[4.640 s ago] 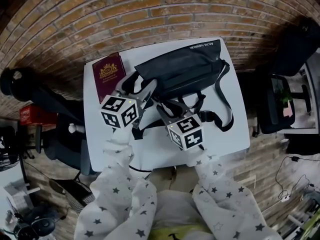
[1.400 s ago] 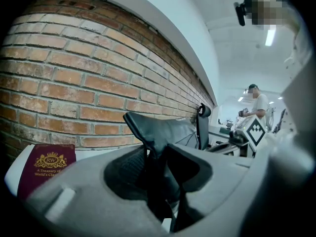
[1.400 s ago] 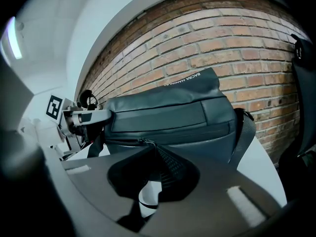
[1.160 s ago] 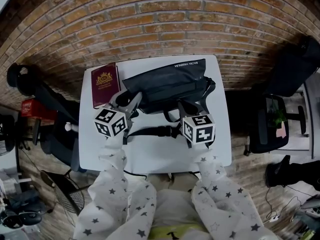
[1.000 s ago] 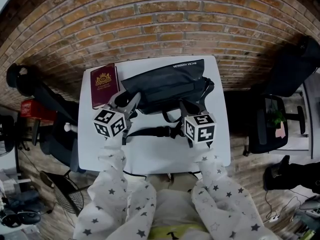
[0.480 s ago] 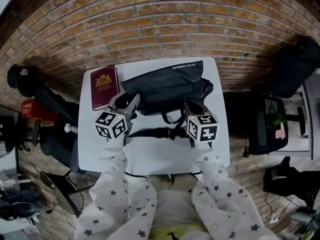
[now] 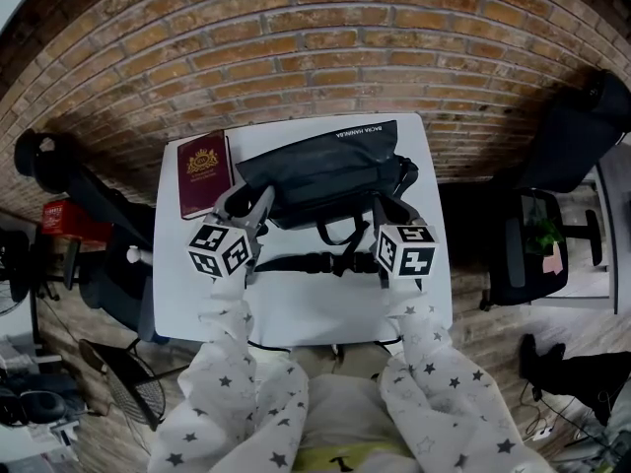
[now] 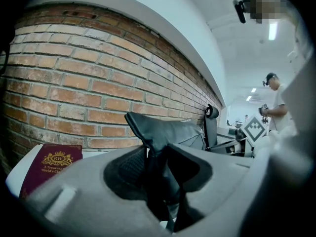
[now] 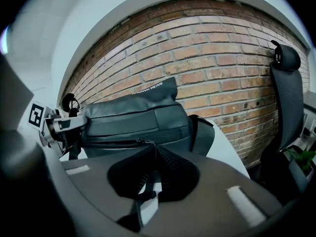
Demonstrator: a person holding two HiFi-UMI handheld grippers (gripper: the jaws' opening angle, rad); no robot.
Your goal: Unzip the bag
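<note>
Bag [image 7: 320, 170]: black, smooth fabric, oblong, laid on the white surface [image 7: 315, 313].
Left claw [image 8: 157, 169]: clamped on a crumpled fold of it.
Right claw [image 9: 148, 174]: closed on the thin zipper pull [image 9: 141, 141].

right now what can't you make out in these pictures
Right gripper view: zipper pull mostly buried between the shut pads of the right hand-held gripper.
Head view: bag too small and dark to tell how far it is unzipped.
Left gripper view: lower part of the red booklet hidden behind the left hand-held gripper, which pinches the bag's corner.
</note>
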